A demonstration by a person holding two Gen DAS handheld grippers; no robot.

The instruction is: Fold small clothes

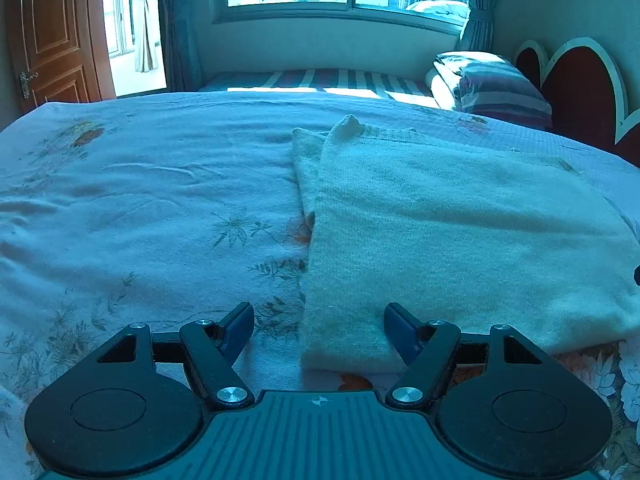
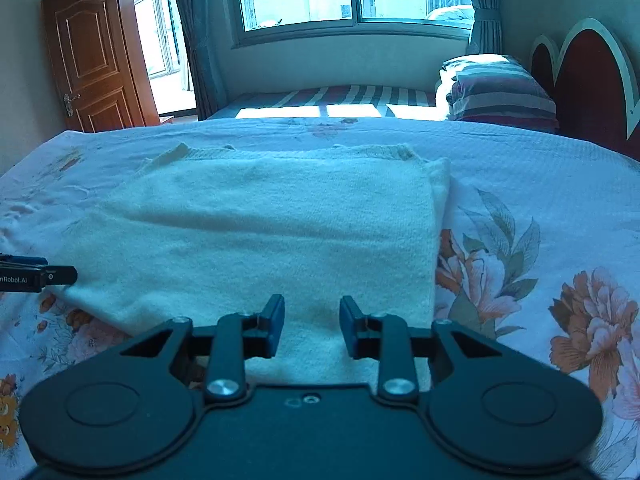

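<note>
the knitted garment (image 2: pixel 256 224) is plain cream-white. the bedspread (image 1: pixel 140 208) under it is pale, printed with orange-pink flowers and grey-green leaves, largest toward its near right corner. the grippers' pads (image 2: pixel 276 320) are blue on black frames. the folded quilt (image 2: pixel 496 88) is striped white, grey and dark red. the headboard (image 2: pixel 588 76) is dark red, edged white. the door (image 2: pixel 96 60) is reddish-brown.

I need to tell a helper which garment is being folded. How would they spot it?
On the near bed, covered by a floral bedspread, lies one cream knitted sweater, spread flat with its sleeves folded in. It is plain and fuzzy, unlike the striped bedding stacked by the red headboard.
</note>
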